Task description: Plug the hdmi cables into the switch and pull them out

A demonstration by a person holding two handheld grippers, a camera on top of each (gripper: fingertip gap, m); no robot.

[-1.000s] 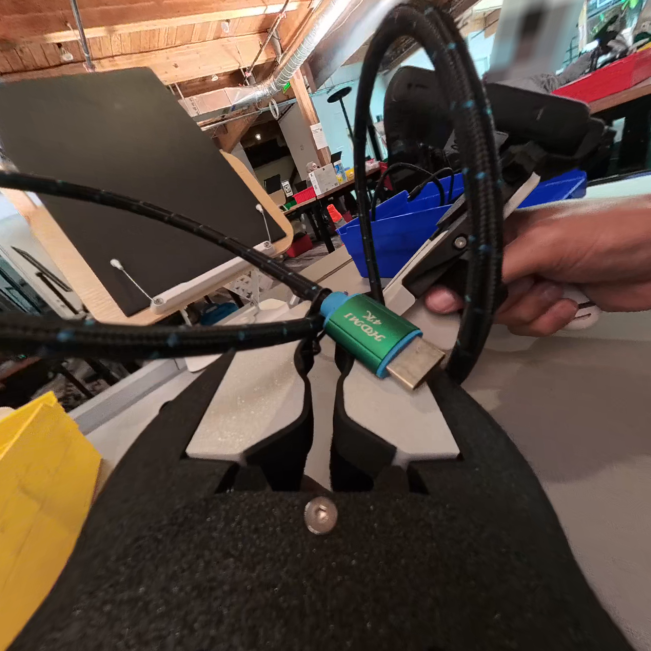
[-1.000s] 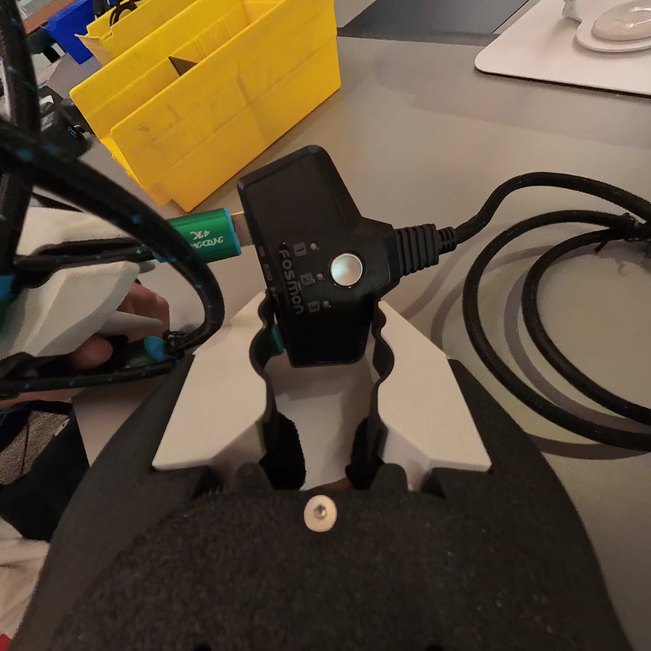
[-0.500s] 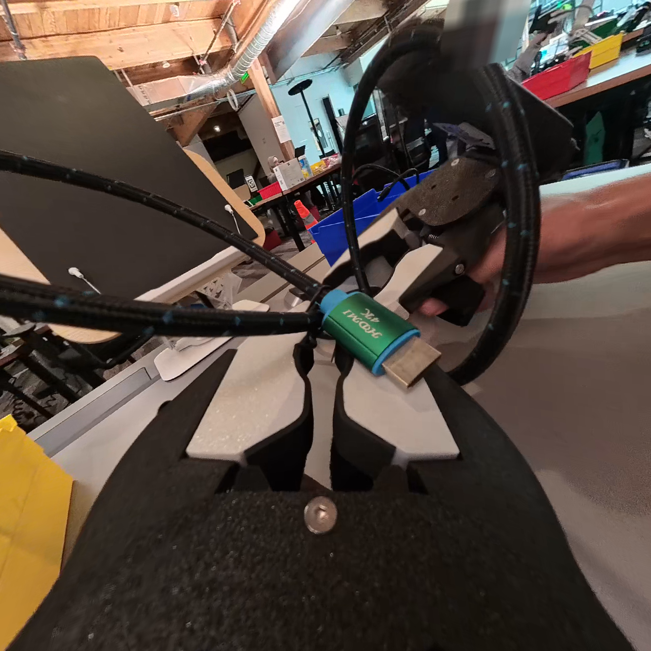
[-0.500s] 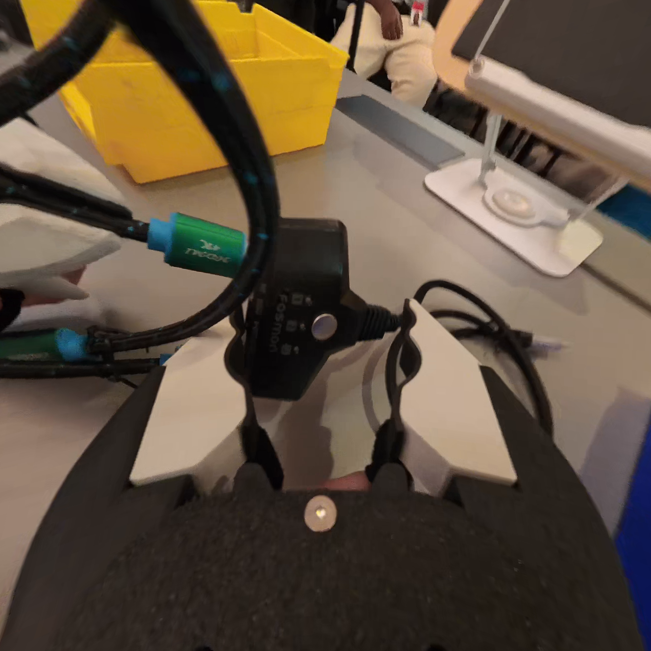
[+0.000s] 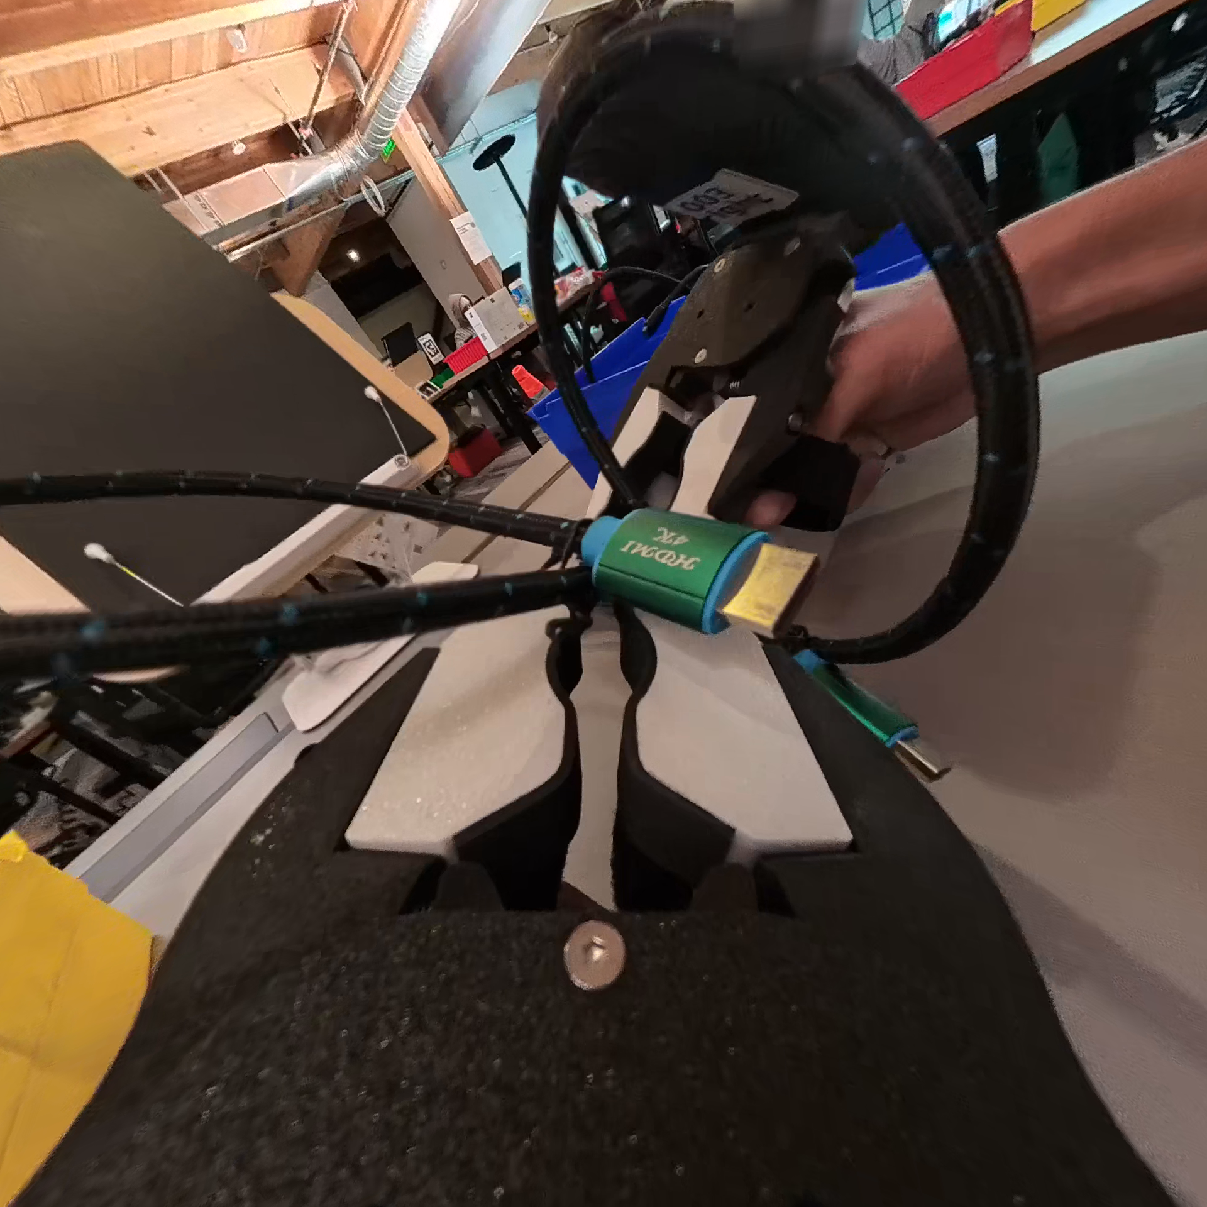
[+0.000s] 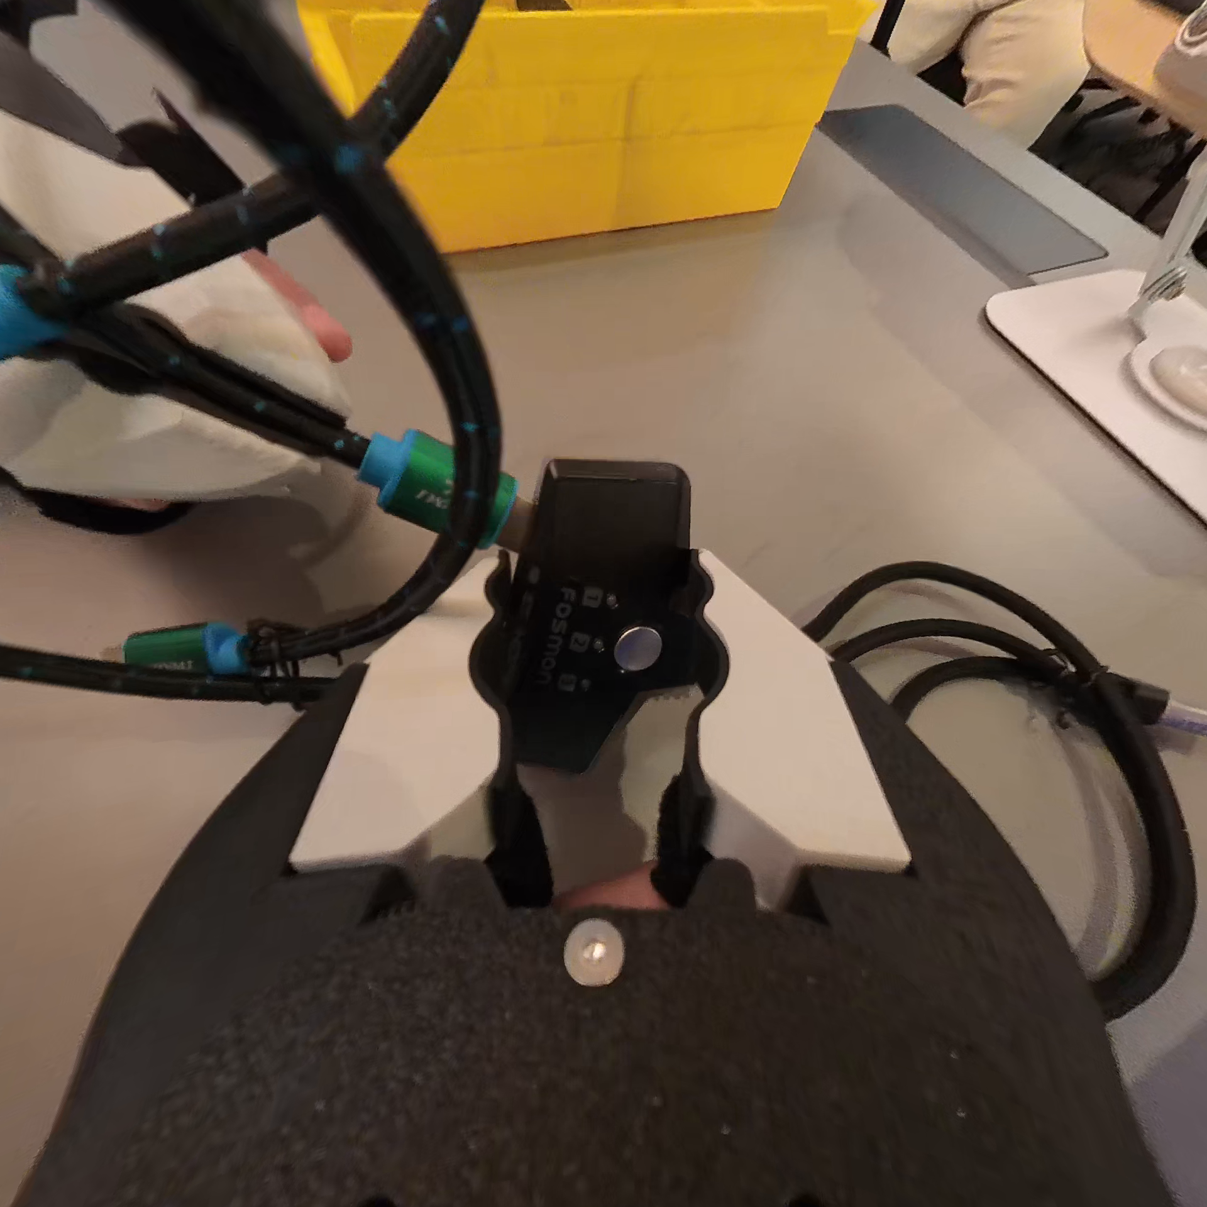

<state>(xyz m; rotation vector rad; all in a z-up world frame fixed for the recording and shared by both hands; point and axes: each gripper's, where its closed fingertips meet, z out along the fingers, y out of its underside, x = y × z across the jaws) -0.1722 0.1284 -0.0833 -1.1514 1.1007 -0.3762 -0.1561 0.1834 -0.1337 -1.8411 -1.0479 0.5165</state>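
My left gripper (image 5: pixel 597 620) is shut on a black braided HDMI cable (image 5: pixel 326 620) just behind its green plug (image 5: pixel 673 575). The plug's gold tip (image 5: pixel 771 591) is bare and points right. My right gripper (image 6: pixel 597 568) is shut on the black switch (image 6: pixel 614 522) and holds it above the table. In the right wrist view the held green plug (image 6: pixel 450 490) has its tip right at the switch's left side. I cannot tell whether it is in a port. A second green plug (image 6: pixel 170 646) lies on the table; it also shows in the left wrist view (image 5: pixel 862 712).
A yellow bin (image 6: pixel 588 130) stands beyond the switch. The switch's own black cord (image 6: pixel 1045 718) coils on the table at right. A white stand base (image 6: pixel 1097 366) sits far right. Blue bins (image 5: pixel 588 418) are behind the right gripper (image 5: pixel 738 392). A cable loop (image 5: pixel 1006 405) arches around it. The grippers' ends are close to 8 centimetres from one another.
The right gripper has swung the switch round, and the green plug has closed in on the switch's left side. The second plug has come into the left wrist view.
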